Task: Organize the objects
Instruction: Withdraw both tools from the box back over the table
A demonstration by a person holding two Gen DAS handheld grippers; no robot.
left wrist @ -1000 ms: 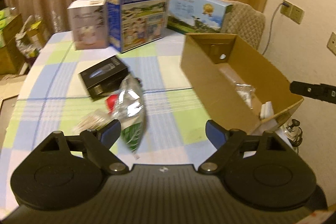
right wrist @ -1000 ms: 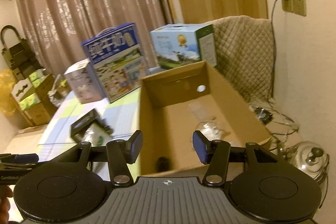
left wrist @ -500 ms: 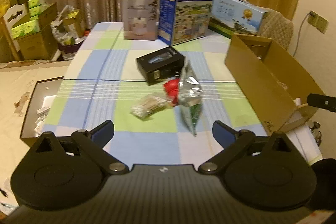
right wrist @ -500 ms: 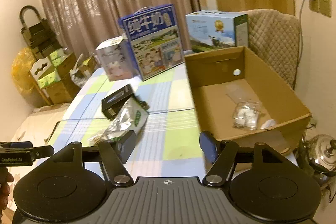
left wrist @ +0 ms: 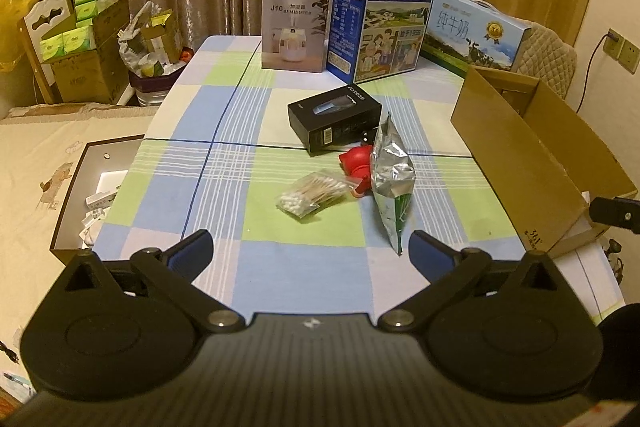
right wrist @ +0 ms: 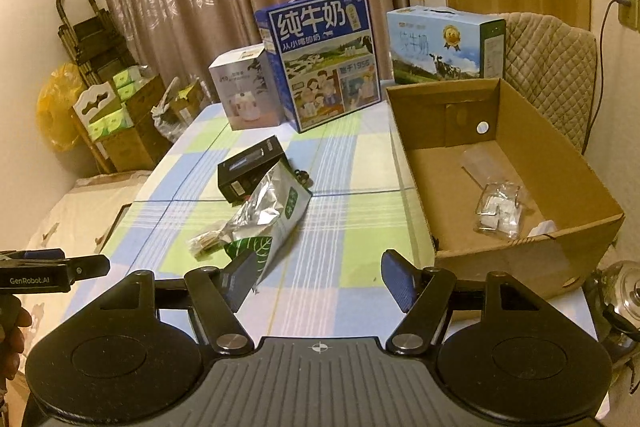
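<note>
Two hand-held grippers hang over the near edge of a table covered in a blue, green and white checked cloth [left wrist: 224, 131]. The left gripper [left wrist: 310, 251] has its blue-padded jaws spreading to their widest, nothing between them. The right gripper [right wrist: 318, 277] stands part-way apart, also empty.

At the middle of the cloth lies a loose cluster: a flat black rectangular carton [left wrist: 334, 115], a small red plastic toy [left wrist: 358, 167] just in front of it, a clear packet of cotton swabs [left wrist: 312, 193], and a crinkled silver-and-green foil pouch [left wrist: 392, 183] resting against the toy.

To the right stands an open brown cardboard box [right wrist: 568, 179], holding a small clear plastic bag of white pieces [right wrist: 500, 207] on its floor.
</note>
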